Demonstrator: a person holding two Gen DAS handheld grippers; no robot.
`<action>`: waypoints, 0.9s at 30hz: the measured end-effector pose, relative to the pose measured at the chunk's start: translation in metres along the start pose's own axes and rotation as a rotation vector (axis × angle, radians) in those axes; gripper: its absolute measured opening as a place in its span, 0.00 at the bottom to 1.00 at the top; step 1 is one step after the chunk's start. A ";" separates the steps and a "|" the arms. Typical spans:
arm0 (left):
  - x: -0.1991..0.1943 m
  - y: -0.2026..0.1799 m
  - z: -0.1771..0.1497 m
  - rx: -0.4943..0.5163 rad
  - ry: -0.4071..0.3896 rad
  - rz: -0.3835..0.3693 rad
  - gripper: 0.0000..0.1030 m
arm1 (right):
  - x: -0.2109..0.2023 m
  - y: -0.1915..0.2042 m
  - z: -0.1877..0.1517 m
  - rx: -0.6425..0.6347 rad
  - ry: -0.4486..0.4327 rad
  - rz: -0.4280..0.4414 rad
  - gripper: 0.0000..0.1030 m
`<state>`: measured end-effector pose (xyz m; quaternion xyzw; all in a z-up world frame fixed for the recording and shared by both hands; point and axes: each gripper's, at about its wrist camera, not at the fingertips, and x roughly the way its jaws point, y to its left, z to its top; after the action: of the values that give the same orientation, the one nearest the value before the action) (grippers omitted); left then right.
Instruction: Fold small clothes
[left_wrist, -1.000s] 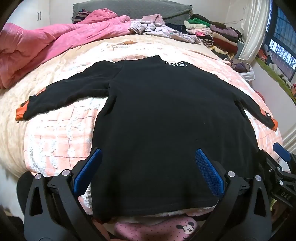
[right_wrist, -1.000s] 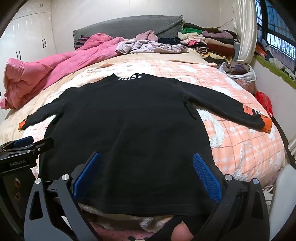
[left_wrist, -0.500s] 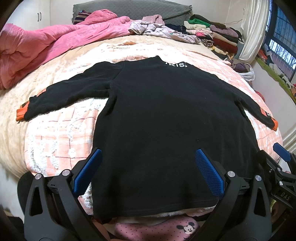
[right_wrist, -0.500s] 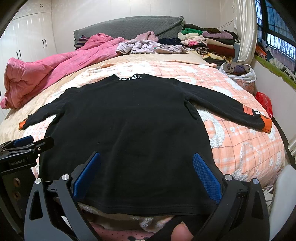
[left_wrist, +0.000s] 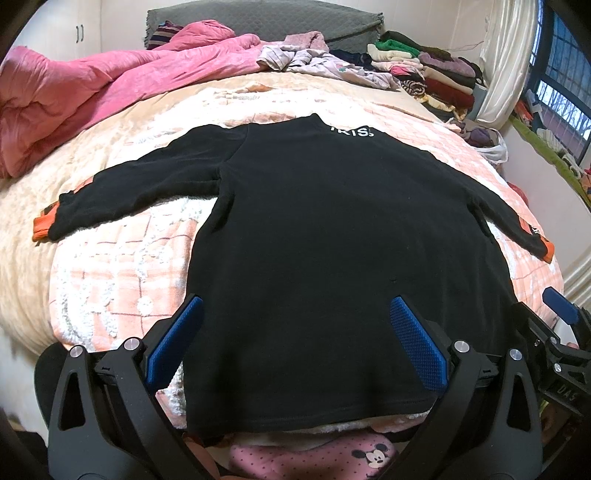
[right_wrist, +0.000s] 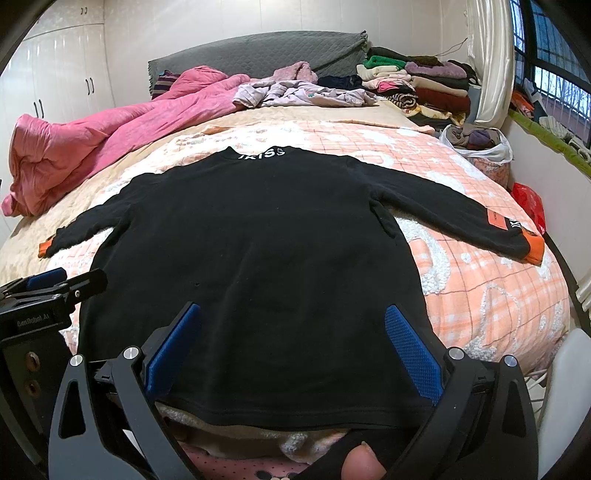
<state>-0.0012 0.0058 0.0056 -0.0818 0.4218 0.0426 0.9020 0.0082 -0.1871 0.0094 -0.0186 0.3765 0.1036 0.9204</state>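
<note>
A black long-sleeved top (left_wrist: 332, 240) (right_wrist: 258, 251) with orange cuffs and white neck lettering lies flat on the bed, back up, both sleeves spread sideways. My left gripper (left_wrist: 295, 336) hovers open above its hem, blue pads wide apart with nothing between them. My right gripper (right_wrist: 291, 336) is likewise open over the hem, a little further right. Each gripper shows at the edge of the other's view. The left cuff (left_wrist: 42, 225) lies at the bed's left side, the right cuff (right_wrist: 532, 247) near the right edge.
The bed (right_wrist: 480, 295) has an orange-and-white checked blanket. A pink quilt (left_wrist: 74, 92) is heaped at the far left, loose clothes (right_wrist: 303, 92) by the grey headboard, folded stacks (right_wrist: 424, 81) at far right. A bag of clothes (right_wrist: 476, 147) stands beside the bed. A fingertip (right_wrist: 362, 465) shows below.
Both views have pulled back and risen very slightly; the top and both open grippers stay as they were.
</note>
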 end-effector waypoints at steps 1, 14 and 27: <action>0.000 0.000 0.000 0.001 -0.002 0.001 0.92 | 0.000 0.000 0.000 -0.001 -0.001 0.001 0.96; -0.001 -0.002 -0.001 0.000 -0.009 0.000 0.92 | 0.001 0.000 0.000 0.003 -0.007 0.004 0.96; 0.002 -0.004 0.004 -0.003 -0.010 -0.001 0.92 | 0.004 -0.002 0.002 0.005 -0.002 0.007 0.96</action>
<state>0.0041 0.0031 0.0069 -0.0831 0.4169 0.0432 0.9041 0.0133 -0.1882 0.0079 -0.0149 0.3757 0.1061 0.9205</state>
